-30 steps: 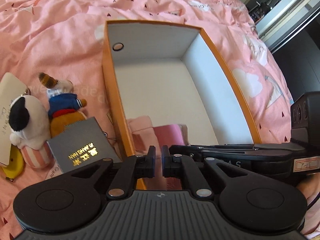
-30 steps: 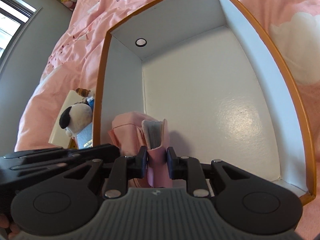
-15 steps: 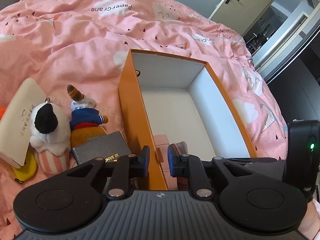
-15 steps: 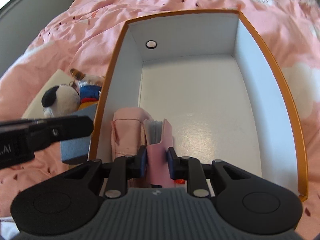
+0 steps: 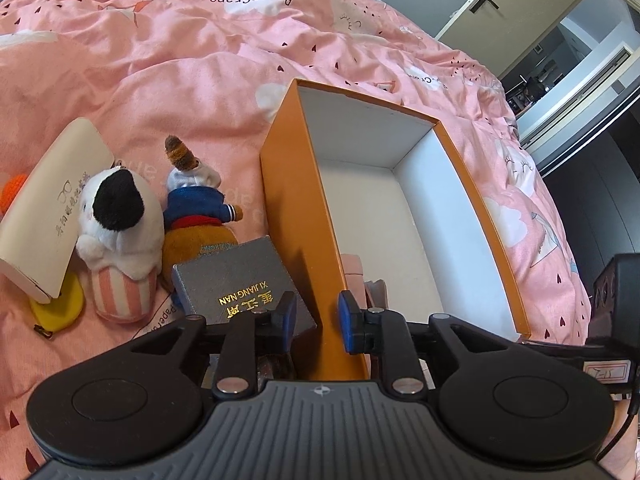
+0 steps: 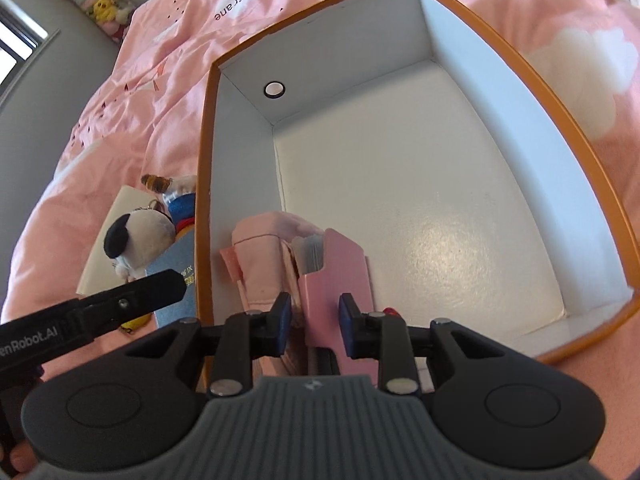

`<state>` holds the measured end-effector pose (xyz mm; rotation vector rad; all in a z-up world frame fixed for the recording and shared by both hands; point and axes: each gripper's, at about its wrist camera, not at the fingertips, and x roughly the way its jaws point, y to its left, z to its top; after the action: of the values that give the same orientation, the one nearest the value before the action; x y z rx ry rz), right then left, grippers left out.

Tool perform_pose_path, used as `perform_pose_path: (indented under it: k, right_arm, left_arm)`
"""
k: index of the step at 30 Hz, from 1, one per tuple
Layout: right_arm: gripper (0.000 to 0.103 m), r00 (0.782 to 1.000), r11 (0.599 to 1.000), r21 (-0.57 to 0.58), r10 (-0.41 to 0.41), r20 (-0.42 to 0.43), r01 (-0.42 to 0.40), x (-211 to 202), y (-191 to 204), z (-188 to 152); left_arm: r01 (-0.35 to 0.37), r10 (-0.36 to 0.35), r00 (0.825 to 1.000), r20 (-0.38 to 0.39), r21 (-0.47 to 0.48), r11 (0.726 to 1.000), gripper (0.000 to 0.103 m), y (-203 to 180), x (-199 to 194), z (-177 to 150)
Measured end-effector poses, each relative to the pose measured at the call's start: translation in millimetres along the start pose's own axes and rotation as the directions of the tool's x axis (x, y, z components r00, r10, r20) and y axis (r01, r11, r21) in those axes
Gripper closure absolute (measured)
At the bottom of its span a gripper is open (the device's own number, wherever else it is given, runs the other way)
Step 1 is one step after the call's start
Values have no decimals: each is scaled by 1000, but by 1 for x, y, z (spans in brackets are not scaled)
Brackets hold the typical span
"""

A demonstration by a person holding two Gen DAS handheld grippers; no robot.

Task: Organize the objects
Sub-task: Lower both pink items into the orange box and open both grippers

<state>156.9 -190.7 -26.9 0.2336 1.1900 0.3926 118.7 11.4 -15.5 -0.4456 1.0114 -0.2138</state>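
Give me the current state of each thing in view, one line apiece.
Orange box: open, upright, mostly empty.
Pink notebook: standing on edge inside box.
Pink pouch: inside box, against wall.
Right gripper: open, just released notebook.
Left gripper: open, straddling box wall.
Grey box: closed, outside.
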Motion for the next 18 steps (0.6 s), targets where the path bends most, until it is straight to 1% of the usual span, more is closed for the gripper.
perform_pose_path:
  k: [5,9,12,13,14,18]
  right_arm:
    - [75,999,1000,-9,16,33,-16,-10,-1,-5]
    - [75,999,1000,-16,18,30,-18,-10,-1,-5]
    - [82,1000,999,-32,15,21,-14,-8,1,-4]
    - [88,1000,999,-41,12,17,-11,-7,1,-4]
    - [91,1000,999,-48,5,9,-5,-5,1,-5]
    - [91,1000,998,-59,11,6,-11,-1,3,-5]
  left_arm:
    - [-3,3,1000,-2,-15,1000,77,4,-1,-1]
    - [-8,7,1000,-4,-23,1000,76,7,-2,-1]
    - [-11,11,1000,-5,-24,1000,76,7,-2,-1]
    - [-12,11,1000,-5,-24,1000,76,7,-2,-1]
    - [-12,12,1000,-6,-24,1000,76,7,-2,-1]
    - [-14,13,1000,-6,-24,1000,76,7,-2,-1]
